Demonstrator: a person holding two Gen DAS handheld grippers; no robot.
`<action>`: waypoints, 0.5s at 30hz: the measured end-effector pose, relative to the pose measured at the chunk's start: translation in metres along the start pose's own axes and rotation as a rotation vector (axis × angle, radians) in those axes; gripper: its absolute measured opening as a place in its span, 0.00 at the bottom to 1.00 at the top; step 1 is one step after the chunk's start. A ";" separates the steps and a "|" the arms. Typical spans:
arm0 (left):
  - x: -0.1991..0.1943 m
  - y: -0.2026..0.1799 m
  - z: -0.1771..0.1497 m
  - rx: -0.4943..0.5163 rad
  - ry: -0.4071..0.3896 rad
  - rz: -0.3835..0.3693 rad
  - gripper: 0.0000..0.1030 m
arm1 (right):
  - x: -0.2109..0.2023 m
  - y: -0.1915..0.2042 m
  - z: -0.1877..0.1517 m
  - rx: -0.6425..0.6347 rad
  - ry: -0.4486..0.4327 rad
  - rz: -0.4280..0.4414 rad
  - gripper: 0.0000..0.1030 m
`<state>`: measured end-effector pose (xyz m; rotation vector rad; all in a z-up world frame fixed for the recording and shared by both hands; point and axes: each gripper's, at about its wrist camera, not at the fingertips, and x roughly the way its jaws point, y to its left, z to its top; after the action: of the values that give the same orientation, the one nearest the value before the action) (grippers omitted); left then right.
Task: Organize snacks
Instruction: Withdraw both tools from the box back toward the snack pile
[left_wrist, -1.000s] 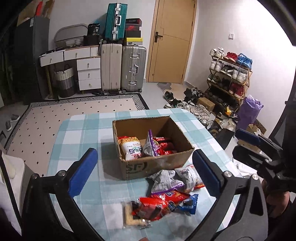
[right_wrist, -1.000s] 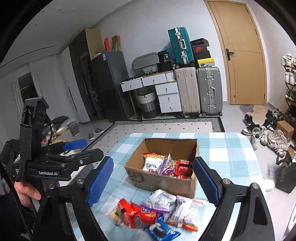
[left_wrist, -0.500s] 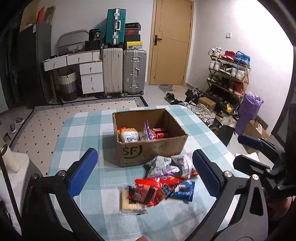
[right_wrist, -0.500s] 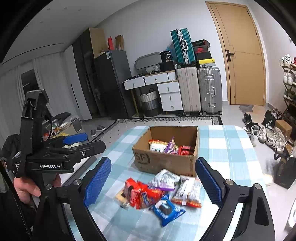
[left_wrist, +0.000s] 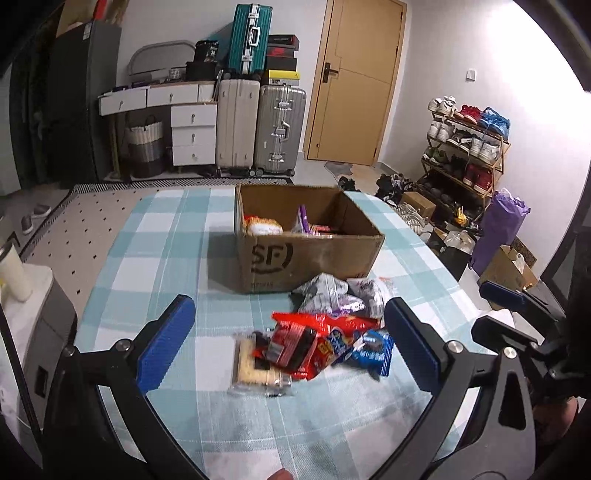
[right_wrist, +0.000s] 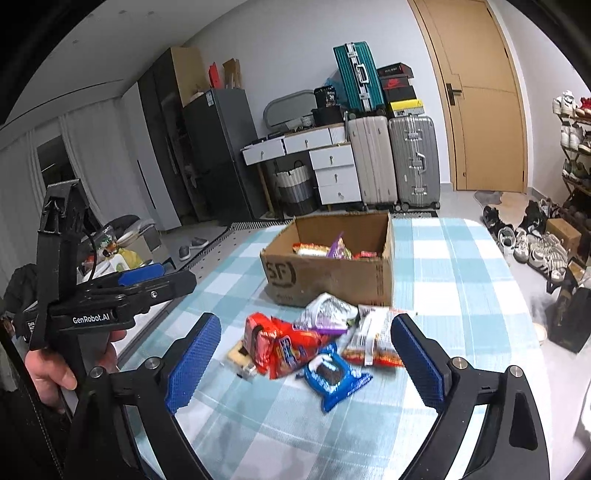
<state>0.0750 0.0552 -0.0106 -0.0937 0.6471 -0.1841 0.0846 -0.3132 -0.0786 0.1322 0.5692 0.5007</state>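
Observation:
An open cardboard box (left_wrist: 310, 258) (right_wrist: 332, 275) stands on the checked tablecloth (left_wrist: 166, 251) and holds several snack packets. In front of it lies a loose pile: a red packet (left_wrist: 314, 343) (right_wrist: 284, 343), a blue cookie packet (left_wrist: 371, 350) (right_wrist: 332, 376), a silver-purple bag (left_wrist: 325, 291) (right_wrist: 328, 308), a cracker pack (left_wrist: 255, 365), and a white-red bag (right_wrist: 373, 339). My left gripper (left_wrist: 291, 347) is open and empty above the near side of the pile. My right gripper (right_wrist: 306, 362) is open and empty, also just before the pile.
Suitcases (left_wrist: 258, 125), white drawers (left_wrist: 192, 129) and a door (left_wrist: 354, 81) line the back wall. A shoe rack (left_wrist: 465, 147) and a purple bag (left_wrist: 498, 225) stand right of the table. The left gripper's body shows in the right wrist view (right_wrist: 92, 295).
Both grippers have pulled back and dropped lower toward the table, so the box and snack pile sit farther ahead. Both jaws stay open. The snacks have not moved.

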 end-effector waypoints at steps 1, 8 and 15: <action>0.002 0.001 -0.003 0.001 0.002 0.006 0.99 | 0.002 -0.001 -0.003 0.000 0.007 0.002 0.92; 0.029 0.011 -0.029 -0.021 0.045 -0.006 0.99 | 0.033 -0.005 -0.027 -0.014 0.078 -0.003 0.92; 0.057 0.024 -0.047 -0.050 0.098 -0.023 0.99 | 0.070 -0.012 -0.046 -0.021 0.154 -0.005 0.92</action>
<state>0.0949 0.0654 -0.0847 -0.1407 0.7483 -0.1954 0.1154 -0.2906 -0.1539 0.0724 0.7142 0.5149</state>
